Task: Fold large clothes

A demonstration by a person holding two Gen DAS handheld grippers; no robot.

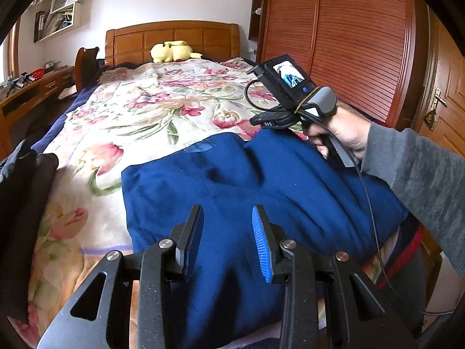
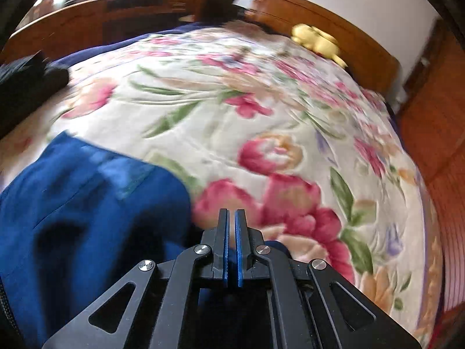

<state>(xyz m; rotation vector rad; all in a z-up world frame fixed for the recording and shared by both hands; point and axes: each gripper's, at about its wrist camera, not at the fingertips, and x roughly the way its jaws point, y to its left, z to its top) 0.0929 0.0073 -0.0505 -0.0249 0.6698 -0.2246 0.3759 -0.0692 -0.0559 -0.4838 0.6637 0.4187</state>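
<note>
The left claw [image 1: 226, 232] hangs with fingers apart over the near edge of the blue garment [image 1: 232, 180], gripping nothing. The right claw [image 2: 231, 247] has its fingers together; whether a thin bit of cloth sits between them I cannot tell, and its view is blurred. The garment lies bunched at the foot of the bed [image 1: 139, 107], at 6 o'clock in the left view. Judging by this, the fold is at an early step; next, the left claw needs to pinch an edge.
</note>
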